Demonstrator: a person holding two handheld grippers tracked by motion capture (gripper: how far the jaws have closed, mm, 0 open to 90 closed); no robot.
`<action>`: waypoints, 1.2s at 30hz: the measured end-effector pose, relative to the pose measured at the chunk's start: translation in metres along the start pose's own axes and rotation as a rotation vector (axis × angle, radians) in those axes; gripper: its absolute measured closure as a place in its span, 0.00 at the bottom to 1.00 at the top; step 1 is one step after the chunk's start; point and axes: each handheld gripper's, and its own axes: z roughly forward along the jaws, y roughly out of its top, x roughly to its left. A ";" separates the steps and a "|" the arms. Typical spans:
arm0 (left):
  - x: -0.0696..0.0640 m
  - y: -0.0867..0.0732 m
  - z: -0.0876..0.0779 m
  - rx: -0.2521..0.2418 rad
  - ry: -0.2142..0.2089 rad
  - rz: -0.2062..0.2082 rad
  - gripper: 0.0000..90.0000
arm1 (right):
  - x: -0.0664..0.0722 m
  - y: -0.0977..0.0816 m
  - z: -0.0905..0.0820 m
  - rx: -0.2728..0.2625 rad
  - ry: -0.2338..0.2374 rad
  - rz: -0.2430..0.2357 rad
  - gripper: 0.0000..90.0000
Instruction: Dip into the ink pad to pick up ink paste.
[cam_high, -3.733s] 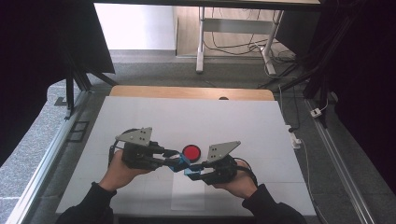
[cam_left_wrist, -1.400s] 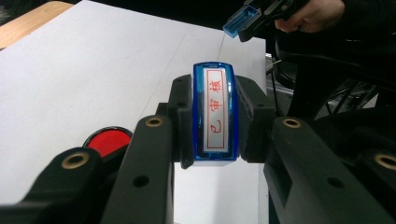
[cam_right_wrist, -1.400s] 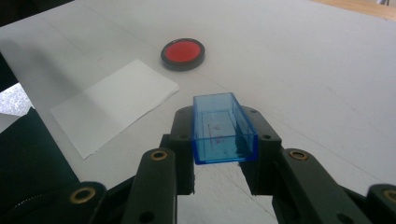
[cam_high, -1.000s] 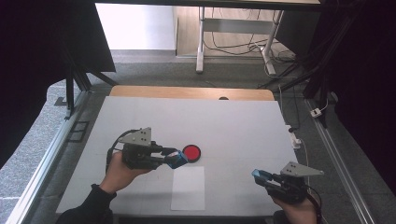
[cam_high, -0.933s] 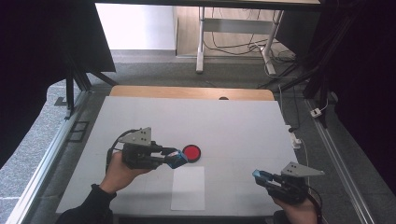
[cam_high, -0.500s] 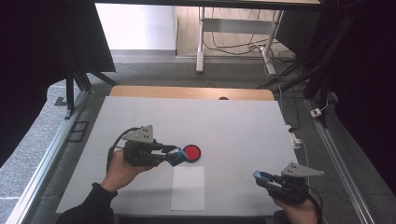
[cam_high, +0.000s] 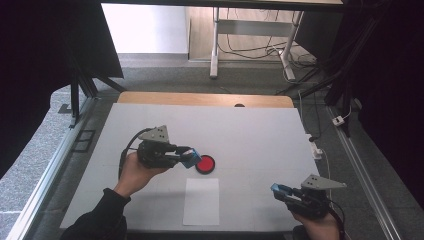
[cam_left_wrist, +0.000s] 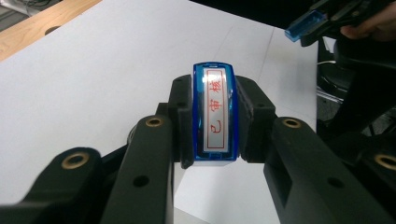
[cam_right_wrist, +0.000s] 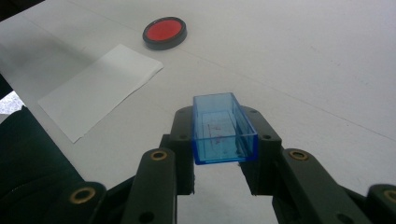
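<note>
The left hand-held gripper (cam_high: 186, 157) clamped the stamp (cam_left_wrist: 215, 112) beside the ink pad (cam_high: 205, 164); the right hand-held gripper (cam_high: 280, 190) gripped its cap (cam_right_wrist: 223, 128); inking seemingly came next.

The desk (cam_high: 250, 130) was covered by a white sheet, with a strip of bare wood showing along its far edge. A round black ink pad (cam_high: 205, 164) with a red centre lay on it near the middle. Just beside it, toward the person, lay a rectangular white sheet of paper (cam_high: 201, 201), flat.
</note>
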 end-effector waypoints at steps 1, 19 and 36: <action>0.001 0.001 0.002 0.003 0.003 -0.001 0.78 | 0.000 0.000 0.000 -0.002 0.002 0.001 0.76; 0.020 0.008 0.042 0.089 0.039 -0.006 0.78 | 0.000 0.000 0.000 0.001 0.007 -0.006 0.76; 0.034 0.001 0.080 0.166 0.056 -0.038 0.78 | 0.000 0.000 0.000 0.000 0.014 -0.002 0.76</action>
